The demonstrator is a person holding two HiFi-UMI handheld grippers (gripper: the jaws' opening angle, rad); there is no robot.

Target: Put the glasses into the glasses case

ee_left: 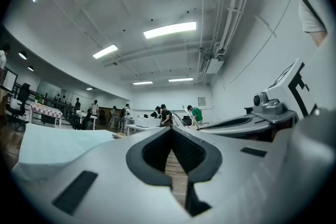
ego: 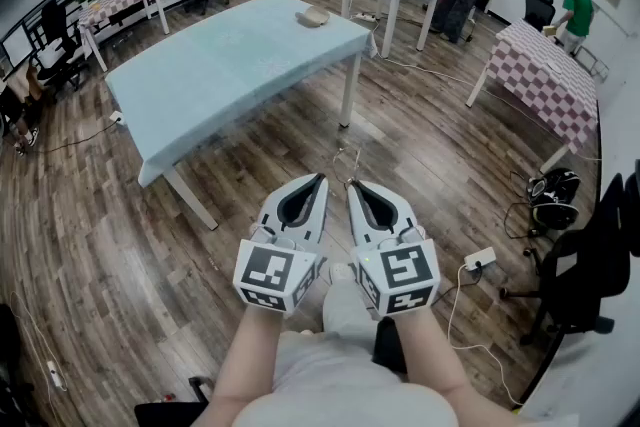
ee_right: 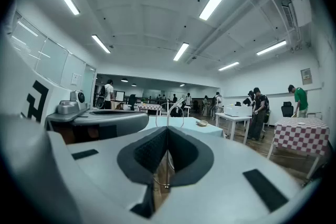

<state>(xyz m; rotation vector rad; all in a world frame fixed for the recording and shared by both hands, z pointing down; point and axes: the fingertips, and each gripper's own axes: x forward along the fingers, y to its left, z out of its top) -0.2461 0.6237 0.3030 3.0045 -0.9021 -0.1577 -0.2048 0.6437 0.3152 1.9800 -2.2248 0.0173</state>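
Glasses [ego: 347, 158] pinched upright in shut right gripper [ego: 351, 184]; left gripper [ego: 322, 178] closed, empty. Case [ego: 315, 15] lies well ahead on table [ego: 220, 65].

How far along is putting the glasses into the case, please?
Done: the glasses are picked up, pinched in the shut right gripper. In hand: they are held over the floor, short of the table. Left: reach what looks like the case, near the table's far edge, and put the glasses in. The left gripper is shut and empty.
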